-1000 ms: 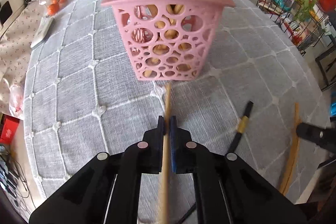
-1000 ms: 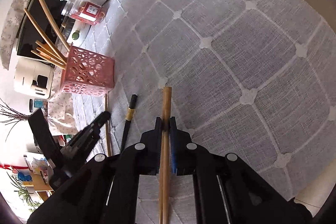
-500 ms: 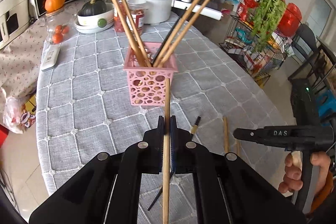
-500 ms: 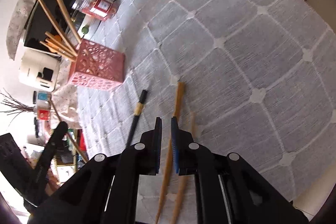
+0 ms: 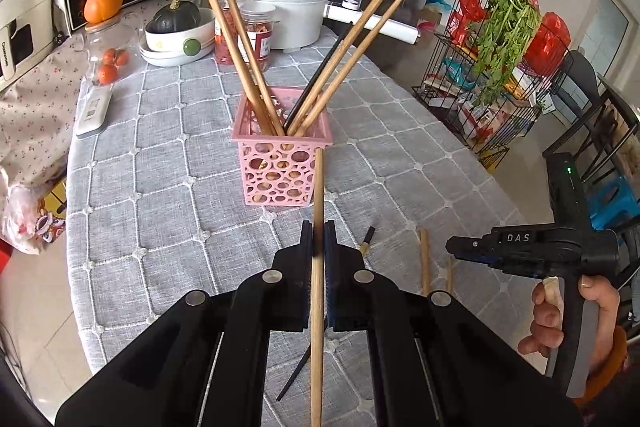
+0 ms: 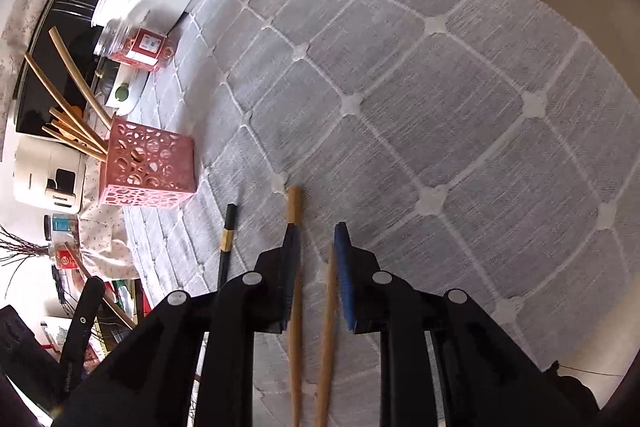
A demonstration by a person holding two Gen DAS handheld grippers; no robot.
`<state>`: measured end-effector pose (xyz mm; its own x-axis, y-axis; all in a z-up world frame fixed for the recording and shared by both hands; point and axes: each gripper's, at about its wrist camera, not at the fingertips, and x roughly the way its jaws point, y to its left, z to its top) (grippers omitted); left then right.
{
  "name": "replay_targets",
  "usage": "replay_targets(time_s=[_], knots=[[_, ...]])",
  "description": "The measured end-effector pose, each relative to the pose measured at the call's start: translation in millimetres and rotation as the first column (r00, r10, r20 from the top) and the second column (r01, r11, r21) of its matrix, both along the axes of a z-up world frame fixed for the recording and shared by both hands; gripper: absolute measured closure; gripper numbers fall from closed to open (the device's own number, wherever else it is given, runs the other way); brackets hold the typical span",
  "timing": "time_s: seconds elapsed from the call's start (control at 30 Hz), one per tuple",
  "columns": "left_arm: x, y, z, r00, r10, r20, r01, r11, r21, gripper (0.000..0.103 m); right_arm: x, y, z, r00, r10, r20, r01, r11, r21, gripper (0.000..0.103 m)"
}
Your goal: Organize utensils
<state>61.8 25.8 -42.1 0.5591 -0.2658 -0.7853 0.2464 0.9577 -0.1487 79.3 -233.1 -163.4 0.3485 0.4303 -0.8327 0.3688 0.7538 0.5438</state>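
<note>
My left gripper (image 5: 318, 233) is shut on a wooden chopstick (image 5: 317, 267) and holds it above the table, its tip pointing at the pink perforated basket (image 5: 280, 169). The basket holds several wooden chopsticks and one black one. My right gripper (image 6: 317, 237) is open, low over two wooden chopsticks (image 6: 295, 291) (image 6: 328, 323) that lie on the grey cloth between its jaws. A black chopstick with a gold band (image 6: 227, 239) lies to their left. The right gripper also shows in the left wrist view (image 5: 472, 247), beside the lying chopsticks (image 5: 424, 259). The basket shows in the right wrist view (image 6: 148, 163).
A white pot (image 5: 280, 3), jars (image 5: 260, 27), a bowl with a squash (image 5: 176, 27), tomatoes (image 5: 110, 65) and a remote (image 5: 94, 111) stand behind the basket. A wire rack with greens (image 5: 492, 67) is right of the table. The table edge (image 6: 560, 327) is near the right gripper.
My left gripper rose and drew back with its chopstick, so the basket looks farther. My right gripper let go of its wooden chopstick and opened; that chopstick now lies on the cloth.
</note>
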Motion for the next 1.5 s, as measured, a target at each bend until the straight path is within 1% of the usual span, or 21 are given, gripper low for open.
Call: replay_targets(time_s=[0.07, 0.13, 0.2, 0.23, 0.27, 0.3, 0.33, 0.37, 0.43, 0.5, 0.57, 0.63, 0.7, 0.8, 0.83, 1.0, 1.07, 1.17, 1.33, 1.43, 1.5], knots=[[0.4, 2.4, 0.1, 1.000, 0.004, -0.002, -0.004, 1.000, -0.002, 0.098, 2.1, 4.7, 0.4, 1.000, 0.020, -0.006, -0.020, 0.999, -0.034, 0.083], [0.9, 5.4, 0.8, 1.000, 0.009, -0.005, -0.009, 1.000, -0.008, 0.098, 1.7, 10.7, -5.3, 0.998, 0.039, -0.044, -0.040, 0.999, -0.027, 0.083], [0.3, 7.4, 2.2, 1.000, 0.008, -0.003, -0.008, 1.000, -0.010, 0.098, -1.2, 12.8, -6.2, 0.997, 0.044, -0.058, -0.046, 0.999, -0.028, 0.083], [0.1, 8.1, 2.6, 1.000, 0.007, -0.003, -0.007, 1.000, -0.012, 0.098, -2.6, 13.8, -4.4, 0.997, 0.046, -0.053, -0.048, 0.998, -0.040, 0.077], [0.3, 8.6, 2.8, 1.000, 0.007, -0.003, -0.007, 1.000, -0.013, 0.098, -4.1, 14.3, -2.5, 0.998, 0.045, -0.051, -0.048, 0.997, -0.055, 0.073], [0.5, 9.0, 2.7, 1.000, 0.008, -0.003, -0.008, 1.000, -0.013, 0.098, -5.0, 14.7, -2.4, 0.998, 0.044, -0.052, -0.047, 0.997, -0.062, 0.070], [0.9, 9.0, 2.5, 1.000, 0.010, -0.005, -0.010, 1.000, -0.013, 0.098, -5.2, 17.1, -4.6, 0.997, 0.051, -0.057, -0.055, 0.996, -0.069, 0.070], [1.2, 8.8, 2.1, 1.000, 0.011, -0.006, -0.011, 1.000, -0.012, 0.098, -5.6, 19.1, -6.7, 0.997, 0.057, -0.059, -0.062, 0.995, -0.085, 0.071], [1.5, 8.5, 2.0, 1.000, 0.015, -0.006, -0.015, 1.000, -0.012, 0.098, -5.6, 26.2, -5.0, 0.997, 0.067, -0.047, -0.074, 0.982, -0.173, 0.096], [0.8, 8.7, 4.0, 1.000, 0.017, 0.000, -0.017, 1.000, -0.015, 0.098, -4.9, 25.6, -6.0, 0.998, 0.060, -0.035, -0.065, 0.984, -0.164, 0.097], [-1.0, 10.0, 9.3, 1.000, 0.018, 0.012, -0.018, 1.000, -0.023, 0.098, -7.3, 22.3, 1.2, 0.999, 0.050, -0.004, -0.050, 0.989, -0.139, 0.098], [-4.0, 13.3, 19.2, 0.999, 0.018, 0.033, -0.017, 0.999, -0.041, 0.098, -12.3, 20.0, 15.5, 0.998, 0.055, 0.042, -0.049, 0.991, -0.123, 0.098], [-8.2, 16.8, 31.8, 0.998, 0.019, 0.061, -0.016, 0.998, -0.057, 0.098, -23.0, 20.3, 40.1, 0.991, 0.075, 0.107, -0.062, 0.991, -0.122, 0.098], [-16.2, 18.6, 51.4, 0.994, 0.016, 0.107, -0.009, 0.997, -0.073, 0.098, -39.3, 20.7, 79.9, 0.973, 0.103, 0.208, -0.073, 0.987, -0.144, 0.098], [-19.8, 19.2, 59.0, 0.992, 0.017, 0.125, -0.007, 0.997, -0.082, 0.098, -46.3, 20.1, 96.2, 0.962, 0.108, 0.251, -0.071, 0.986, -0.152, 0.098], [-28.7, 20.5, 94.2, 0.977, 0.043, 0.208, -0.018, 0.992, -0.124, 0.098, -58.8, 21.2, 148.6, 0.924, 0.136, 0.356, -0.072, 0.980, -0.186, 0.098], [-25.6, 18.5, 110.1, 0.971, 0.050, 0.235, -0.019, 0.991, -0.132, 0.098, -56.3, 20.9, 171.8, 0.908, 0.135, 0.397, -0.056, 0.978, -0.203, 0.098], [-18.8, 13.0, 132.5, 0.962, 0.043, 0.270, -0.013, 0.994, -0.109, 0.098, -47.4, 18.0, 206.6, 0.885, 0.128, 0.448, -0.032, 0.976, -0.216, 0.098], [-1.0, 13.7, 174.4, 0.940, 0.057, 0.335, -0.026, 0.995, -0.095, 0.098, -29.8, 14.2, 266.8, 0.840, 0.104, 0.532, -0.002, 0.982, -0.188, 0.098], [14.3, 17.0, 185.7, 0.931, 0.078, 0.356, -0.047, 0.994, -0.095, 0.098, -16.0, 17.5, 292.7, 0.814, 0.094, 0.574, 0.010, 0.984, -0.175, 0.098], [26.6, 19.5, 189.6, 0.928, 0.093, 0.360, -0.060, 0.993, -0.101, 0.098, -9.8, 21.0, 301.7, 0.804, 0.088, 0.589, 0.013, 0.986, -0.166, 0.098]])
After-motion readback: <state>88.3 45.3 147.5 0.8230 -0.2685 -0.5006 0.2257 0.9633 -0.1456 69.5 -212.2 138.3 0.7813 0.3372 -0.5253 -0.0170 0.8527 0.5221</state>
